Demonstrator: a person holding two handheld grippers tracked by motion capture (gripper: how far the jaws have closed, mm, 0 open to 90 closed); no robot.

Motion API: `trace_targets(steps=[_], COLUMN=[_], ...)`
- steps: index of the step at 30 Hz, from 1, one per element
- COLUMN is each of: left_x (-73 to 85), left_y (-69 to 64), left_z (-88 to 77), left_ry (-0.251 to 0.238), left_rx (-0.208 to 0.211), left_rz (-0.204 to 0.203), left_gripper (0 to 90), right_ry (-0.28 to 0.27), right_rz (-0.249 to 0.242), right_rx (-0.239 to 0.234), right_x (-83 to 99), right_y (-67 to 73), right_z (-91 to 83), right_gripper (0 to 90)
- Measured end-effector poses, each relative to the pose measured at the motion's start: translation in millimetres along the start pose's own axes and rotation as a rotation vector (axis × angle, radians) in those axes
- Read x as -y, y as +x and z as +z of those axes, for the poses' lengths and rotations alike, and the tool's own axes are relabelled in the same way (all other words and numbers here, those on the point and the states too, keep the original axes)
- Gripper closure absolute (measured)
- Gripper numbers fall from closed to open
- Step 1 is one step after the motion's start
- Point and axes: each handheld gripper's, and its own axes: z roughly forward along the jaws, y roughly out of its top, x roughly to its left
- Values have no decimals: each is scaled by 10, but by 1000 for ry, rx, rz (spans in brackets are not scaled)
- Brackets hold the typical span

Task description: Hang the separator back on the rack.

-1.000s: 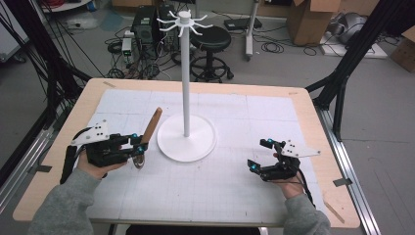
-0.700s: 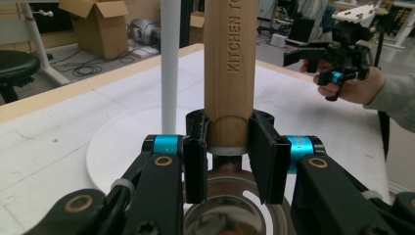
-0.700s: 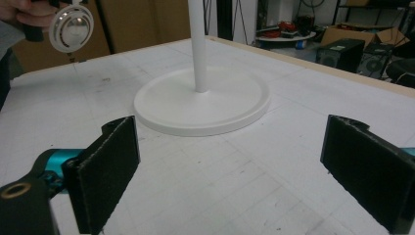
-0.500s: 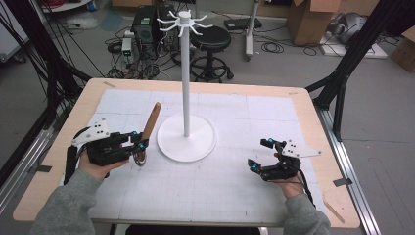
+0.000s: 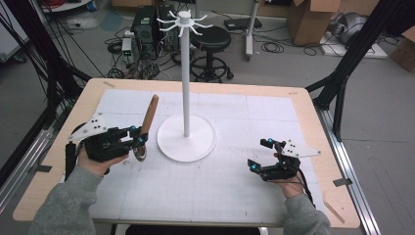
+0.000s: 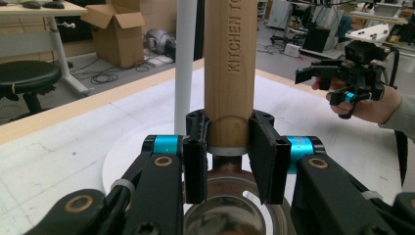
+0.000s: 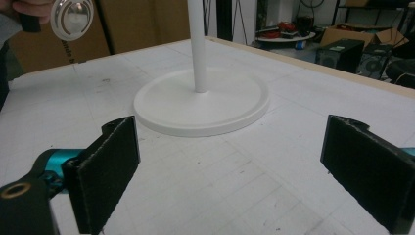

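Two hand-held grippers: left [image 6: 227, 147] clamps a wooden-handled utensil [image 6: 230, 68], right [image 7: 230, 176] gapes wide, nothing between

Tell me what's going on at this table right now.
A person holds a pair of tongs in each hand. The left tongs are shut on a wooden-handled kitchen utensil with a round metal head, its handle tilted up beside the tall white hook stand with a round base. The right tongs hover open and hold nothing, over the white gridded table mat.
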Motion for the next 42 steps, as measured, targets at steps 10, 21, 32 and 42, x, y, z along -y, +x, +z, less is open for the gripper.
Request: trace_targets(steps=[10,21,32,42], left_x=[-188,-323,-484,-664], left_y=[-2,8,-29,-2], left_z=[-1,-20,-48,-57], left_ry=[2,4,-1,-2], left_rx=[-16,-40,-45,-74], left_rz=[11,10,19,27], left_gripper=[692,692,692,692], right_ry=[-2,4,5,-1], right_rz=[-1,0,3,-1], right_rx=[1,-2,-1,-1], right_x=[-1,1,3,0], right_y=[0,-1,-2,-7], right_z=[-2,-2,2,-3], right_gripper=[67,67,67,67])
